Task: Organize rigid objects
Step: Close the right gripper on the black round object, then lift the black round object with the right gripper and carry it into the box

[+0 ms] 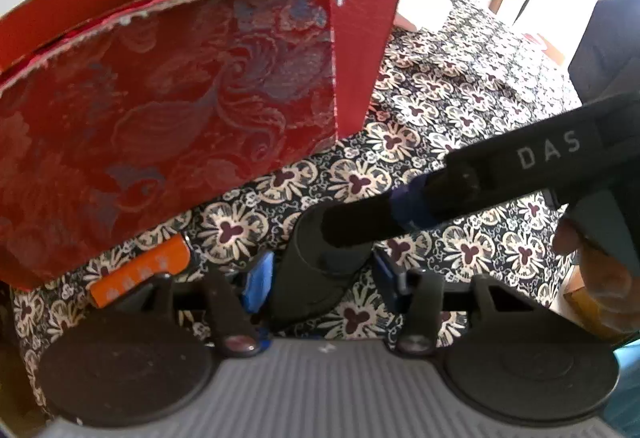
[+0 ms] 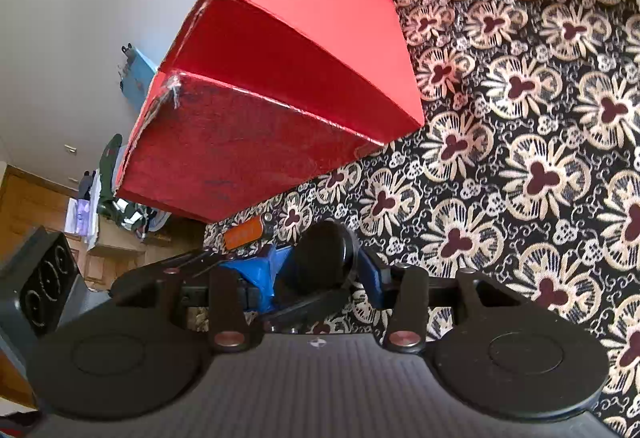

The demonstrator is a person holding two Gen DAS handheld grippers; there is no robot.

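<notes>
A black cylinder [image 1: 316,270] sits between the blue pads of the left gripper [image 1: 320,274], apparently clamped, while the right gripper [image 1: 472,194] closes on its top end [image 2: 324,258]. It hangs low over the counter [image 2: 520,118], just beside the red box [image 1: 168,110]. Boxing it and the orange block [image 1: 140,274] seems left to do.

Red box [image 1: 168,110]: brocade-like woven cloth face, frayed edges, matt card sides. Tablecloth [image 2: 520,166]: printed floral fabric. Black cylinder [image 1: 320,270]: smooth, matt plastic look.
</notes>
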